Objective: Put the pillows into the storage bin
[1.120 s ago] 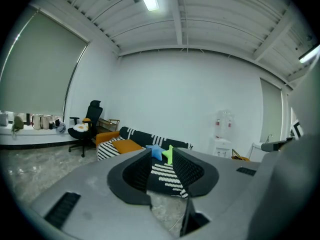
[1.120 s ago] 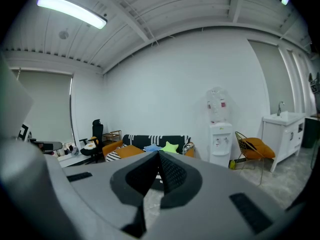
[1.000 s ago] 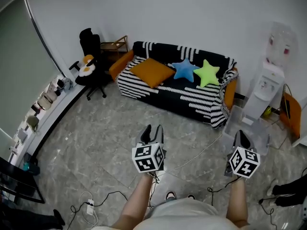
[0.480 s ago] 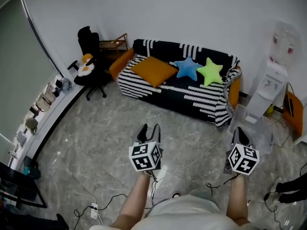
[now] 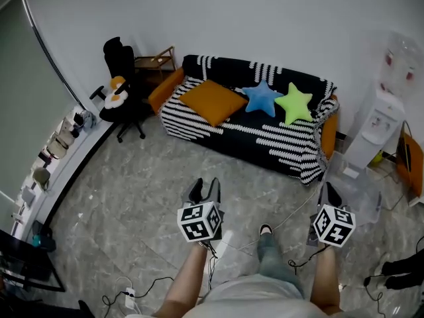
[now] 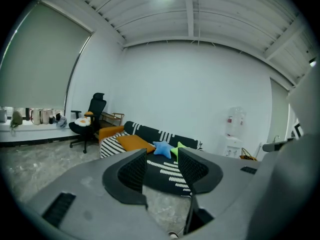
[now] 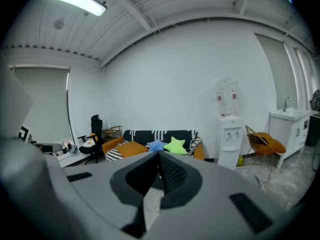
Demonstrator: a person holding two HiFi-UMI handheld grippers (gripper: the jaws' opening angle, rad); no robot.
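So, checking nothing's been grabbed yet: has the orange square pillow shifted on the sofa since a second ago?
No. The orange square pillow still lies at the left end of the black-and-white striped sofa, beside the blue star-shaped pillow.

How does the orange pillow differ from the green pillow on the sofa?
The orange pillow is square and larger; the green pillow is star-shaped and smaller. The orange pillow lies toward the sofa's left end in the head view, the green pillow toward its right. Both rest on the sofa.
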